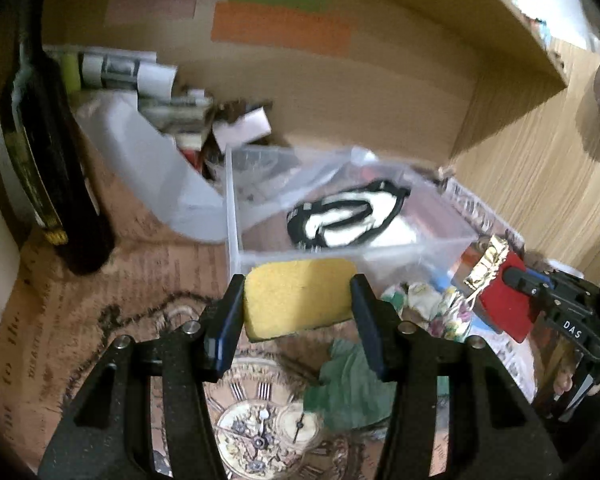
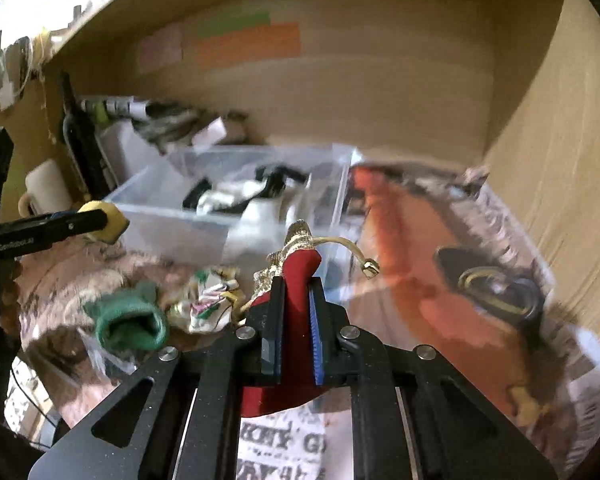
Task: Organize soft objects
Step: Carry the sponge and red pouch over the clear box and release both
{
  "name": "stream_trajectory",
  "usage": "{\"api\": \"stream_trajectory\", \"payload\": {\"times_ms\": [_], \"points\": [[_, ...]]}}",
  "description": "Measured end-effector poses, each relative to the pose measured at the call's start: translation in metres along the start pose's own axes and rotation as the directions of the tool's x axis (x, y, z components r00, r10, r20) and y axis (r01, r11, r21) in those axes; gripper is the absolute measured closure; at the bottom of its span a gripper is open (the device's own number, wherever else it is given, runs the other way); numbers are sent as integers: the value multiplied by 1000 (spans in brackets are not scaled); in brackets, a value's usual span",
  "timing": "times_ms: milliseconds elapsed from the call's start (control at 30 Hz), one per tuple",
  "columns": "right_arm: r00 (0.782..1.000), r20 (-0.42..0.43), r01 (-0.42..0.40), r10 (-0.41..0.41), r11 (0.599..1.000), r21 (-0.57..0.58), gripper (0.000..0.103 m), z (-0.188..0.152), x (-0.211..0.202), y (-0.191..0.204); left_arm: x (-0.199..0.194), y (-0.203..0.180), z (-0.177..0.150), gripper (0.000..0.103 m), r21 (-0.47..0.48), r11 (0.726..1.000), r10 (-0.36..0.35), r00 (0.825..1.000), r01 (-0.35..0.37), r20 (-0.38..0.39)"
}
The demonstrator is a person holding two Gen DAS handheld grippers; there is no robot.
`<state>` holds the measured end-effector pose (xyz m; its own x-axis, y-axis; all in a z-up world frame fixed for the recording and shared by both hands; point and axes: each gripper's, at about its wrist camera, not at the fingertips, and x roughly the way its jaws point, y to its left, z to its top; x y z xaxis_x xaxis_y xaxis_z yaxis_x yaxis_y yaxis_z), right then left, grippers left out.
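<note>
My left gripper (image 1: pixel 298 296) is shut on a yellow sponge (image 1: pixel 298 300), held just in front of the clear plastic bin (image 1: pixel 440 236); it shows at the left in the right wrist view (image 2: pixel 104 220). The bin (image 2: pixel 172 220) holds a black-and-white soft item (image 1: pixel 344 220). My right gripper (image 2: pixel 296 300) is shut on a red pouch with gold trim (image 2: pixel 300 272), near the bin's front right corner; the pouch also shows in the left wrist view (image 1: pixel 500 304). A green sock (image 2: pixel 132 320) and a floral cloth (image 2: pixel 208 304) lie on the table between the grippers.
A dark bottle (image 1: pixel 48 168) stands at the left. A white container (image 1: pixel 152 168) and papers sit behind the bin. Wooden shelf walls close the back and right. A dark round object (image 2: pixel 496 284) lies on newspaper at the right.
</note>
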<state>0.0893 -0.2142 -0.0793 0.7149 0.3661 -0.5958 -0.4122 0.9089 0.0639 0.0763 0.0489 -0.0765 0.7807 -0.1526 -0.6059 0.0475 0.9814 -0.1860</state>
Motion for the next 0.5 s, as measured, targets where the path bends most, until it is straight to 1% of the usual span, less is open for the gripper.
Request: {"api": "stream_trajectory", "payload": {"times_ms": [100,267,367,500], "points": [[999,54,5,-6,1000,10,93,12,-8,-3,-8,-1,13,52,-7,1000,-9,999,9,41],[991,137,0,-4,1000,31,93,32,-15,-9,-12,-4,32,51,-10,1000,-10,996,11,88],[984,179,-6,-1,999,40,93,46,-14,-11,-10,-5,40,51,-9,1000,1,995,0,102],[977,214,-16,6,999,44,93,60,-9,-12,0,-4,53,51,-5,1000,19,995,-18,103]]}}
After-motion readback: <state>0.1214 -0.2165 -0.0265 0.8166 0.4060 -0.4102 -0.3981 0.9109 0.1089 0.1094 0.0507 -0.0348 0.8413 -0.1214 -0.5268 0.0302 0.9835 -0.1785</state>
